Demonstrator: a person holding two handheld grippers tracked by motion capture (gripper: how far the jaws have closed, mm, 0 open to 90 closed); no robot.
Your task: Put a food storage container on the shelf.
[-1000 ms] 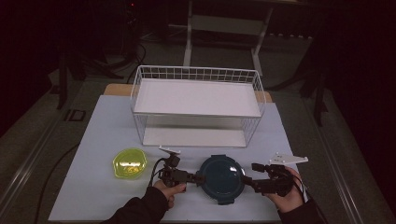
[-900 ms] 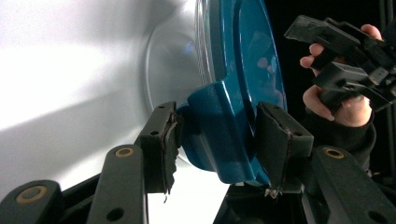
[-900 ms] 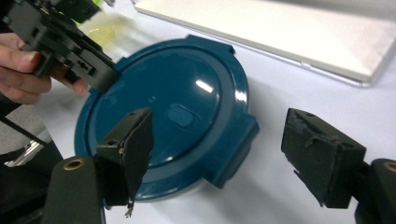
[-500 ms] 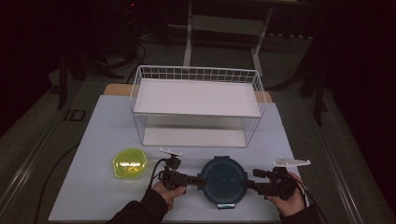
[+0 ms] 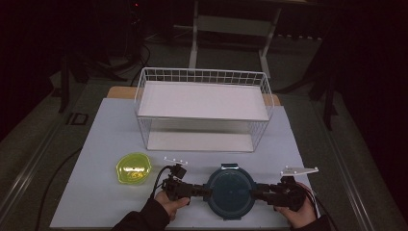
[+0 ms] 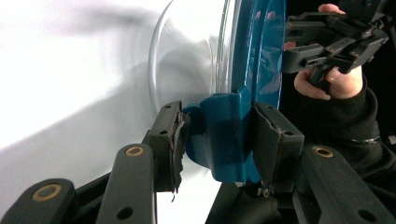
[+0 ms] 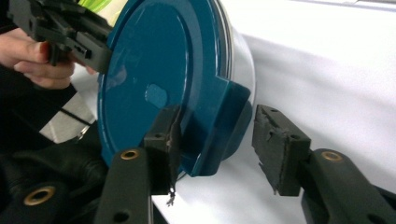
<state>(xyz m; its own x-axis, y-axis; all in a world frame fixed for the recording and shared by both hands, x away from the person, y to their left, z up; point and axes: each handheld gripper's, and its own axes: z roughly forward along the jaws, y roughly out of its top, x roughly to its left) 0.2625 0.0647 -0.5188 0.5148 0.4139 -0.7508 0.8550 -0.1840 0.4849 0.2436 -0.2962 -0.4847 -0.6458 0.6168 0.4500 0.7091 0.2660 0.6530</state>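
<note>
On your white surface [image 5: 96, 192], the white wire basket rack [image 5: 202, 108] stands at the back, and no writing can be read anywhere. Before you sits the round clear container with a dark blue lid [image 5: 230, 191]. Your left tool [image 6: 219, 135] is clamped on its lid tab. Your right tool [image 7: 217, 137] has just been closing around the opposite tab, one pad touching, the other apart. The yellow-green lidded bowl [image 5: 133, 168] lies left.

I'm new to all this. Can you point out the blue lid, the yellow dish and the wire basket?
Blue lid [image 5: 230, 190], high view, middle of its top.
Yellow dish [image 5: 133, 168], high view, its centre.
Wire basket [image 5: 202, 75], high view, far top rim.
</note>
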